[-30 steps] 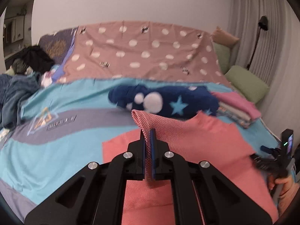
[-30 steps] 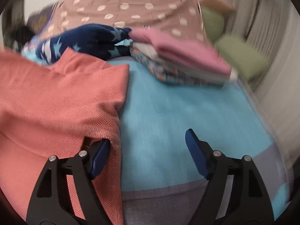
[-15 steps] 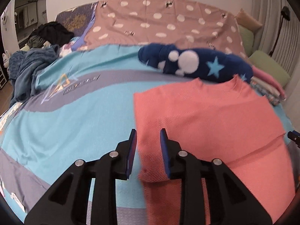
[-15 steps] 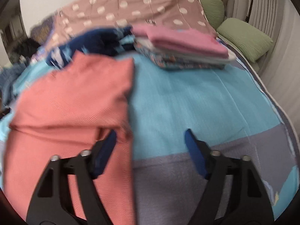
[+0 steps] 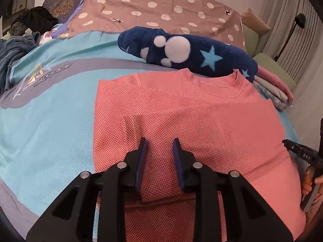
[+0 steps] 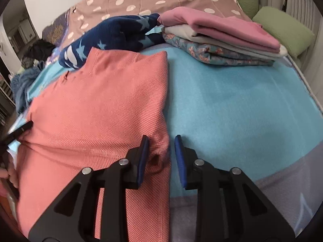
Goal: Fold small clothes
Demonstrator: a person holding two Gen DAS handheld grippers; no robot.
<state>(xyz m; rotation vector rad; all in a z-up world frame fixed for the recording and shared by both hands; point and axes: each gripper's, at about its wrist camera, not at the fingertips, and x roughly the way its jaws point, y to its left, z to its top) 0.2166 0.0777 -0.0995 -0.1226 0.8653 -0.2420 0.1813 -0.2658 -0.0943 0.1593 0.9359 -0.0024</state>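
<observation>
A coral knit top [image 5: 191,117] lies flat on the blue bedspread [image 5: 50,121], collar at the far side, both sleeves folded in over the body. My left gripper [image 5: 159,147] is open over the folded left sleeve, holding nothing. In the right wrist view the same coral top [image 6: 101,104] fills the left half. My right gripper [image 6: 161,145] is open, its jaws either side of the top's right edge where the cloth bunches up; the jaws are apart from the cloth.
A navy star-print fleece garment [image 5: 187,50] lies just beyond the collar. A stack of folded clothes [image 6: 220,40] sits at the far right, with green pillows [image 6: 282,30] behind. A heap of dark clothes [image 5: 24,32] lies at the far left.
My left gripper let go of the sleeve it was holding, which now lies folded on the top, and moved right over the top. My right gripper narrowed its opening at the right edge.
</observation>
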